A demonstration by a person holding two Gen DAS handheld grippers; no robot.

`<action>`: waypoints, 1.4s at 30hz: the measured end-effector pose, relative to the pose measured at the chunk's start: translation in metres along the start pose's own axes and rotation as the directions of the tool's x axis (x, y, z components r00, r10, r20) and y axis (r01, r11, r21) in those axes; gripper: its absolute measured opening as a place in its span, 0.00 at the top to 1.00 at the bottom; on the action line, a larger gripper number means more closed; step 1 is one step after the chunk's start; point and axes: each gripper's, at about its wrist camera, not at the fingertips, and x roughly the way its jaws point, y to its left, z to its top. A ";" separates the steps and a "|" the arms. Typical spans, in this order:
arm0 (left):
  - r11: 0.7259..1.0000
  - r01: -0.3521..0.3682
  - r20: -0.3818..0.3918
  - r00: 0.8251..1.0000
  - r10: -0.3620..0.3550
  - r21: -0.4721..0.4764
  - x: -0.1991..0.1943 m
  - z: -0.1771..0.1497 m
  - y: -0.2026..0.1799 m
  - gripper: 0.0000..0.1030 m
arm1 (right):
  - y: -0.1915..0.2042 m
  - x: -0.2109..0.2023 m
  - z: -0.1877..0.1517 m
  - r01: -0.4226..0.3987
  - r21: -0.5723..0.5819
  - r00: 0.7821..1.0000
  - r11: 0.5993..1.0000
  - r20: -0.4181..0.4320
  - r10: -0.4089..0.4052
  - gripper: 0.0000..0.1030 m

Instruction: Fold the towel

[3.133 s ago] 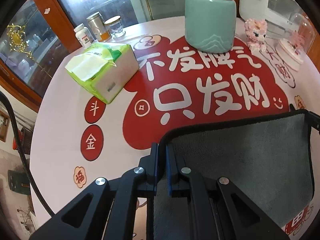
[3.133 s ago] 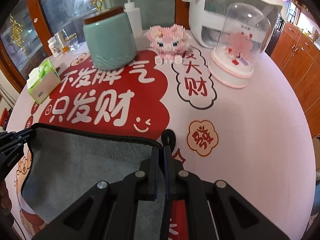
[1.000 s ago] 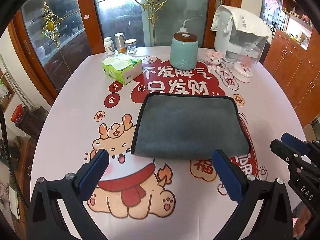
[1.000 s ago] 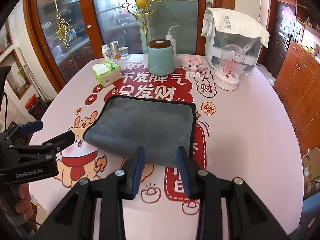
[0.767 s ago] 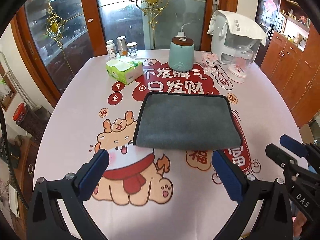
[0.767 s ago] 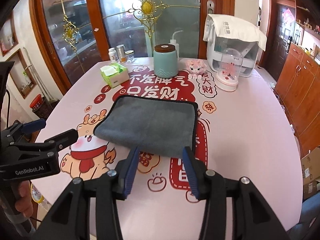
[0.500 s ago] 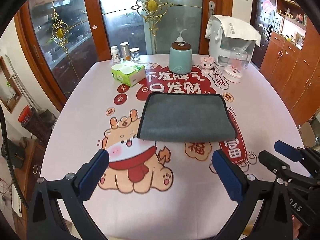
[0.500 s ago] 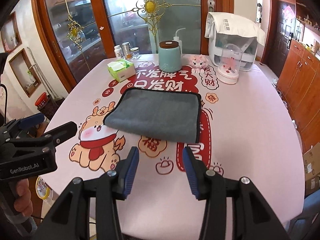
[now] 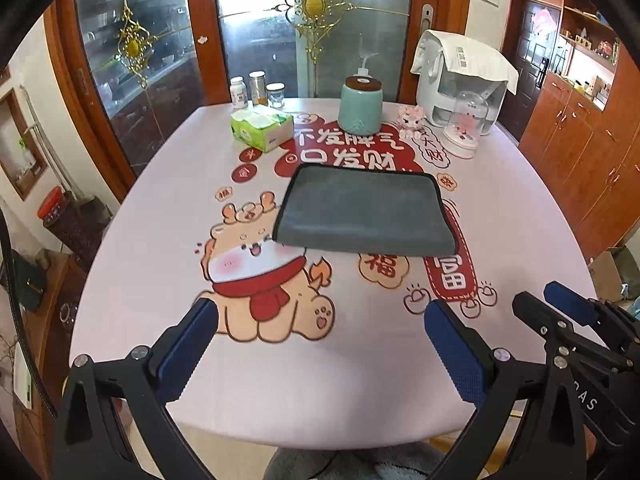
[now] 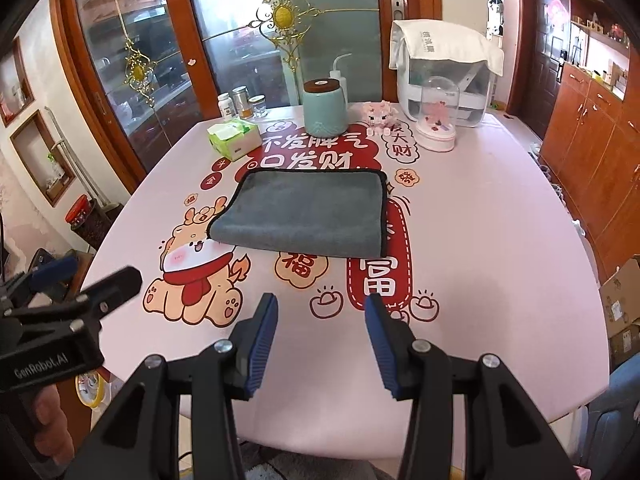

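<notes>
A grey towel with a black hem lies folded in half, flat on the middle of the pink printed table. It also shows in the right wrist view. My left gripper is open and empty, held above the table's near edge, well back from the towel. My right gripper is open and empty, also above the near edge. The right gripper shows at the lower right of the left wrist view; the left gripper shows at the lower left of the right wrist view.
At the back of the table stand a green tissue pack, a teal jar, three small bottles, a pink toy, a glass dome and a white appliance. Wooden cabinets stand to the right.
Both grippers let go of the towel, opened, and drew back and up from the table. The towel stays folded in place. Over the last second they pulled further away.
</notes>
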 end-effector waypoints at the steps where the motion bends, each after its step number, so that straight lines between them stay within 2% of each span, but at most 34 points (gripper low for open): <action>1: 1.000 0.002 -0.006 1.000 -0.002 -0.003 0.000 -0.002 0.000 0.01 | 0.000 -0.001 -0.001 -0.002 0.003 1.000 1.000 0.001 0.002 0.55; 16: 0.999 -0.026 -0.010 1.000 0.026 -0.033 -0.006 -0.012 0.002 0.01 | 0.009 -0.009 -0.011 -0.010 -0.007 1.000 1.000 0.006 0.010 0.55; 42: 1.000 -0.029 -0.008 1.000 0.029 -0.012 -0.008 -0.014 0.007 0.01 | 0.013 -0.004 -0.011 0.012 0.013 1.000 1.000 -0.010 -0.012 0.55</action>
